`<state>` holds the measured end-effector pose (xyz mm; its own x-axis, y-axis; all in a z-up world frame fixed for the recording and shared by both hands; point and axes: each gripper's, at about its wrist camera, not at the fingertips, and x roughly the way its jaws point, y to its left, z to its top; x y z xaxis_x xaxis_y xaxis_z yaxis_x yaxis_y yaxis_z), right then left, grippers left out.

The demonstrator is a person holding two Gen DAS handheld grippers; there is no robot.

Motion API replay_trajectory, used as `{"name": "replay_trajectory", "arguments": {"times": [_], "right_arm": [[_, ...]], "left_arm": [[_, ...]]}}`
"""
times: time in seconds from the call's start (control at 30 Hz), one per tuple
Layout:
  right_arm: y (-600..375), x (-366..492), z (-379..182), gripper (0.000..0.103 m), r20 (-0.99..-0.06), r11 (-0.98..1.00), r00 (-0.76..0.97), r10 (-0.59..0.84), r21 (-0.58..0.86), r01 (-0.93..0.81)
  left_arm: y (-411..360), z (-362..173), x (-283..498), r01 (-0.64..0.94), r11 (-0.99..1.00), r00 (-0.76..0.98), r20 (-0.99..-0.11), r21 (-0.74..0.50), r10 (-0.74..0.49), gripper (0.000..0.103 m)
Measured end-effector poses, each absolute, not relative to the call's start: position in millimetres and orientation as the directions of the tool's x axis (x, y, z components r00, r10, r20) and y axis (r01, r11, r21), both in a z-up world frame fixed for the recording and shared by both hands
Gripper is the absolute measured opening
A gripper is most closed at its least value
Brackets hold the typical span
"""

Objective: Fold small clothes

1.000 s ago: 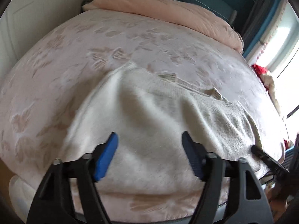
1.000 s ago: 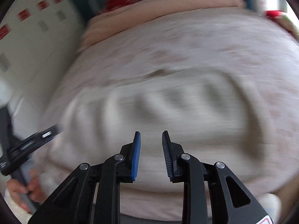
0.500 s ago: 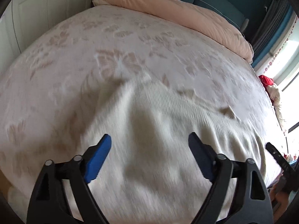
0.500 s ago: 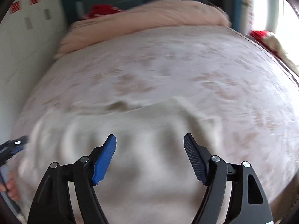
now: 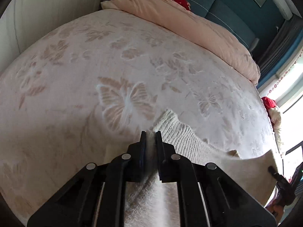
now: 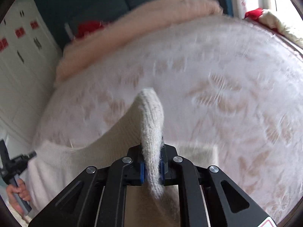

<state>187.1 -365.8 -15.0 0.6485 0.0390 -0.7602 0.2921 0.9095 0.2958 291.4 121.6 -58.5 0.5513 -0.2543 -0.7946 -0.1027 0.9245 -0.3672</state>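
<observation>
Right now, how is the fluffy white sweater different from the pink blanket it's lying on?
The white sweater is plain and knitted in ribs; the pink blanket has butterflies and flowers on it. The sweater is small and covers only the near part of the blanket, which spreads across the bed. The sweater is pinched up by the left gripper and right gripper; the blanket lies flat. Both are soft, pale cloth.

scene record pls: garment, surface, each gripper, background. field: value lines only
garment: cream knit sweater, ribbed edge pinched at two spots
surface: pink bedspread with butterfly pattern
left gripper: jaws just closed, shut on the sweater edge
right gripper: jaws just closed, shut on a raised ribbed fold
background: peach duvet at the far end of the bed
</observation>
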Motion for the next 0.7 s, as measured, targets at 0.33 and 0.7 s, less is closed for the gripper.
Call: {"name": "replay_trajectory", "arguments": {"times": [0.33,0.7], "right_arm": [[-345.1,169.6,-24.7,0.035,-0.787,0.929,0.615,-0.043,0.196,0.315],[-223.7,173.7,-86.2,0.022,-0.866,0.991,0.495,0.068,0.116,0.067]], "left_arm": [[106.0,-75.5,265.2,-0.139,0.950,0.502,-0.847,-0.278,-0.175,0.021],[40.4,-106.3,199.3,-0.004,0.936,0.421,-0.849,-0.353,-0.319,0.033]]}}
